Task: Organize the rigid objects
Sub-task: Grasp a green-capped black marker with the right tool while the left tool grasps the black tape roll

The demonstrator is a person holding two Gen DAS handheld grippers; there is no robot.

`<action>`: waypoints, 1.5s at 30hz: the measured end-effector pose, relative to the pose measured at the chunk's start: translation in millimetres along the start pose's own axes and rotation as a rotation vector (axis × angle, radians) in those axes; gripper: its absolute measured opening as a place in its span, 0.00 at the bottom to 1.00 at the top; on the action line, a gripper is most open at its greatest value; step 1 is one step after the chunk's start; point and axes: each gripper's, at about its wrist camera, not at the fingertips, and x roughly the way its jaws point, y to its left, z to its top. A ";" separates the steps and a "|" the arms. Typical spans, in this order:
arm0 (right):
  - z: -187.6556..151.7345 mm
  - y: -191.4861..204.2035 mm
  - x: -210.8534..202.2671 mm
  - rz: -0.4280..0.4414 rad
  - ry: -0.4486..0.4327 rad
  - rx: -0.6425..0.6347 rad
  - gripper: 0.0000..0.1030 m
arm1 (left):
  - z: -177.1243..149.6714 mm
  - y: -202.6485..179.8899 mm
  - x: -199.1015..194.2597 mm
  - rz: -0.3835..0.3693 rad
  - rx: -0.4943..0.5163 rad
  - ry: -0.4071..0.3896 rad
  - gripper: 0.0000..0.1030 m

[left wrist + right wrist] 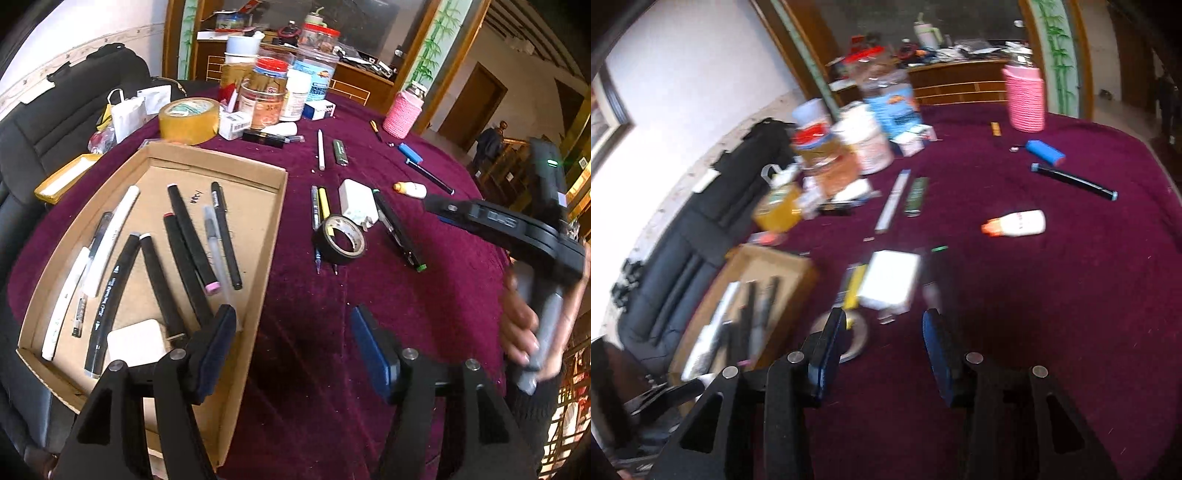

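A cardboard tray (273, 206) on the maroon table holds several markers and pens and a white block (136, 341). Loose on the cloth to its right lie a black tape roll (340, 240), a white charger (357, 205), a yellow pen (324, 202), a black marker with a green end (400, 232), a small white bottle (412, 189) and a white stick (321, 149). My left gripper (293, 328) is open and empty over the tray's right edge. My right gripper (884, 332) is open and empty above the tape roll (857, 339) and charger (890, 280). The right wrist view is blurred.
Jars, a yellow tape roll (189, 120) and small boxes crowd the back of the table. A pink knitted bottle (402, 114) stands at the back right, with a blue lighter (410, 152) and a black pen (430, 176) near it. A black chair (66, 122) is at the left.
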 end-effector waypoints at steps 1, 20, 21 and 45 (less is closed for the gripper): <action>0.6 -6.2 6.0 -0.003 0.000 0.006 0.45 | -0.7 -1.1 0.6 0.003 0.002 0.002 0.62; -5.4 -50.4 73.1 -0.062 0.060 0.111 0.17 | 14.9 -25.1 43.5 -0.030 0.037 0.075 0.62; -5.4 -49.6 72.8 -0.068 0.060 0.109 0.16 | 17.1 -26.6 45.0 -0.026 0.042 0.076 0.62; -11.6 -70.6 50.0 -0.131 0.033 0.261 0.15 | 83.6 -42.2 137.7 0.109 0.061 0.207 0.19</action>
